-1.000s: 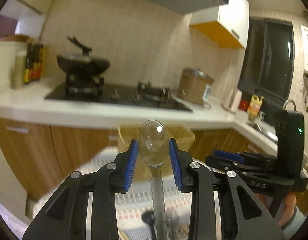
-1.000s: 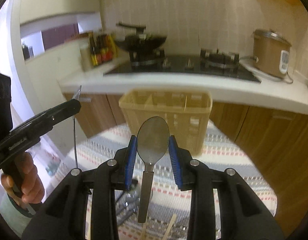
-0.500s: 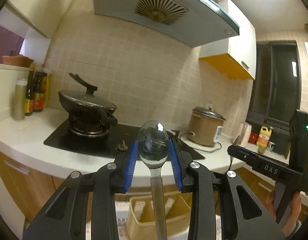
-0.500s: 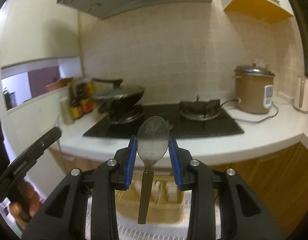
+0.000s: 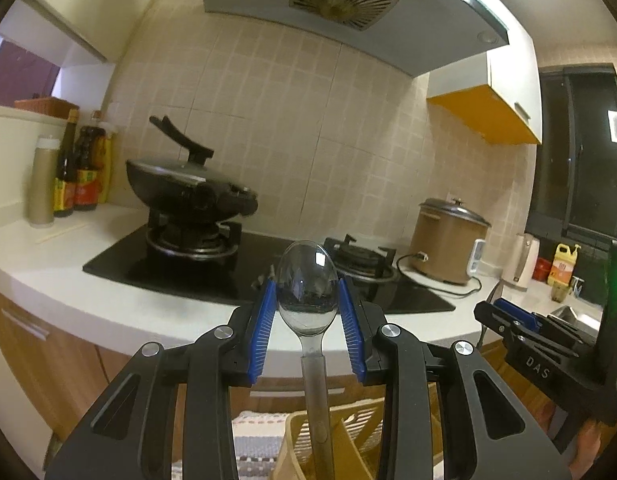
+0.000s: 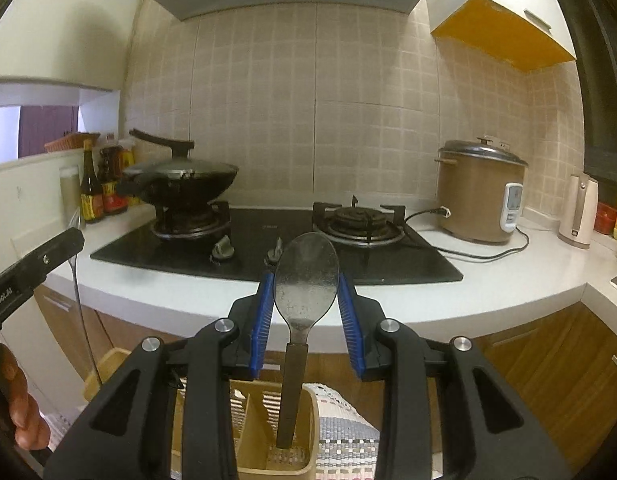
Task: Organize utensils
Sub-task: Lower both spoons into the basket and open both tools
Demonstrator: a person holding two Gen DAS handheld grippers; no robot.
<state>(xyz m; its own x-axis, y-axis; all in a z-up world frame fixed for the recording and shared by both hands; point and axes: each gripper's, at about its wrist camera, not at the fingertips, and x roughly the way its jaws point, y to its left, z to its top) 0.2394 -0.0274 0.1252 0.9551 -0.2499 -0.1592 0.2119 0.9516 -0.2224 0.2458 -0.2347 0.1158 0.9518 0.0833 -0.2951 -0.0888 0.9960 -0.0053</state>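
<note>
Below each gripper [image 5: 308, 316], spoon [image 6: 306, 280] handles hide basket [image 6: 268, 420].

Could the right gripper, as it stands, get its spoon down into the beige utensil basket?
Probably yes. The right gripper grips its spoon bowl-up, handle hanging over the basket just below, with nothing visible between handle tip and open compartments.

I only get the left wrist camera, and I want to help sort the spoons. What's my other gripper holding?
Observer: The right gripper holds a spoon by its bowl, between the blue pads.
Operator: Like my shiny spoon?
Observer: No. Its bowl is dull and speckled, and its handle is dark.
Operator: Where does it point?
Observer: The handle hangs down, and its end shows in front of the beige basket.
</note>
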